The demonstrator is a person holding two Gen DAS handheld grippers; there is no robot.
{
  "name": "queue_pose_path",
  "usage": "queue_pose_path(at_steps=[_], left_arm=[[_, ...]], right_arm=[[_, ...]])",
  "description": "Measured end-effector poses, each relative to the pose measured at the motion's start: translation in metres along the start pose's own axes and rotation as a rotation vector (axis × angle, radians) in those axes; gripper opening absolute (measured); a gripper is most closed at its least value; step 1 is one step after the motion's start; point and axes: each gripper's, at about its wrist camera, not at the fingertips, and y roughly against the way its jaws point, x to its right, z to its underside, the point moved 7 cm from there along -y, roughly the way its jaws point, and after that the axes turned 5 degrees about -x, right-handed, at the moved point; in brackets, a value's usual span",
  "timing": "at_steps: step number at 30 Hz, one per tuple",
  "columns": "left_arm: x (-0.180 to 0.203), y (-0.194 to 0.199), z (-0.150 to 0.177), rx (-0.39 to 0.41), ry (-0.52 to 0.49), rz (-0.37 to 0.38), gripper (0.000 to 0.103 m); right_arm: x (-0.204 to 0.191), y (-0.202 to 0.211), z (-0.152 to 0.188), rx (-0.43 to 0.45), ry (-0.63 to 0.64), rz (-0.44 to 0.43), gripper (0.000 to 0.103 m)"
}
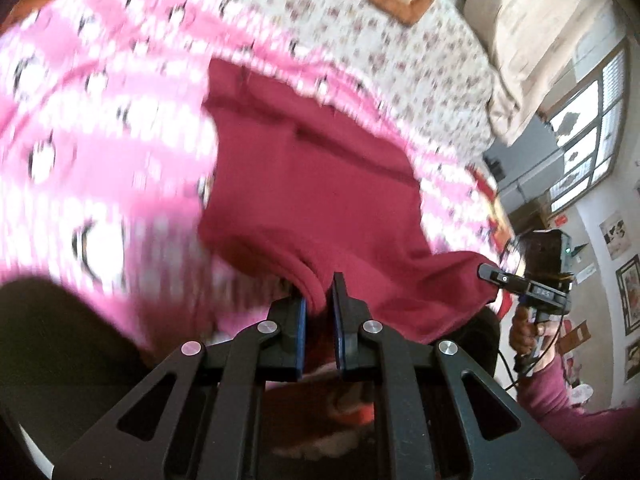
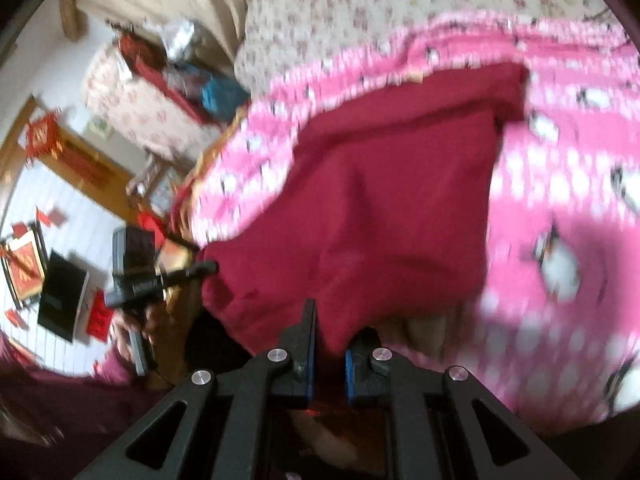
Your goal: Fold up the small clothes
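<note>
Dark red garment (image 1: 312, 184) hangs stretched between the two tools over a pink patterned blanket (image 1: 104, 120), its far edge lying on the blanket, near edge lifted. Left gripper (image 1: 320, 300) is nearly closed, blue pads pinching a bunched fold at one near corner; right gripper (image 2: 330, 332) is likewise clamped on the other corner. Cloth is plain, thick, with soft creases; frames are blurred. Pink blanket lies bare on both sides of the garment; a floral sheet (image 1: 400, 64) extends beyond. Bed edge falls off toward the room.
</note>
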Motion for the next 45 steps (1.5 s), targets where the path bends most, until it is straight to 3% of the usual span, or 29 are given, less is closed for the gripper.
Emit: queue_pose_path(at_steps=[5,10,18,22,26,28,30,31,32,33,36,39,42,45], left_arm=[[0.012,-0.008,-0.069,0.068,-0.058,-0.030,0.010],[0.002,-0.034,-0.142,0.104,-0.043,-0.074,0.010],[-0.031,-0.107,-0.216,0.057,-0.004,-0.155,0.010],[-0.049,-0.139,-0.237,0.022,0.011,-0.190,0.010],[-0.061,-0.154,-0.250,0.012,0.032,-0.149,0.014],[-0.065,-0.154,-0.256,0.007,0.043,-0.131,0.019],[-0.066,-0.146,-0.261,0.029,0.043,-0.139,0.031],[-0.065,-0.141,-0.264,0.047,0.040,-0.144,0.045],[-0.065,-0.133,-0.268,0.072,0.039,-0.136,0.056],[-0.065,-0.127,-0.270,0.095,0.043,-0.123,0.058],[-0.062,-0.115,-0.274,0.113,0.037,-0.129,0.058],[-0.057,-0.120,-0.268,0.104,0.011,-0.135,0.058],[-0.064,-0.147,-0.259,0.032,0.010,-0.204,0.058],[-0.082,-0.180,-0.249,-0.065,0.005,-0.306,0.058]], right_arm=[[0.002,0.014,-0.064,0.130,-0.009,0.001,0.010],[0.019,0.012,-0.120,0.175,-0.037,0.058,0.010],[0.072,0.000,-0.200,0.198,-0.139,0.106,0.010],[0.108,-0.027,-0.228,0.183,-0.202,0.140,0.010],[0.142,-0.056,-0.245,0.174,-0.254,0.156,0.011],[0.153,-0.063,-0.249,0.167,-0.280,0.158,0.017],[0.156,-0.062,-0.251,0.176,-0.302,0.123,0.038],[0.156,-0.057,-0.250,0.201,-0.305,0.127,0.044],[0.157,-0.047,-0.252,0.239,-0.306,0.156,0.059],[0.158,-0.034,-0.254,0.285,-0.305,0.182,0.067],[0.144,-0.011,-0.254,0.319,-0.263,0.139,0.067],[0.117,-0.013,-0.249,0.291,-0.115,0.238,0.064],[0.108,-0.049,-0.244,0.173,-0.037,0.280,0.059],[0.132,-0.087,-0.250,0.082,-0.078,0.407,0.057]])
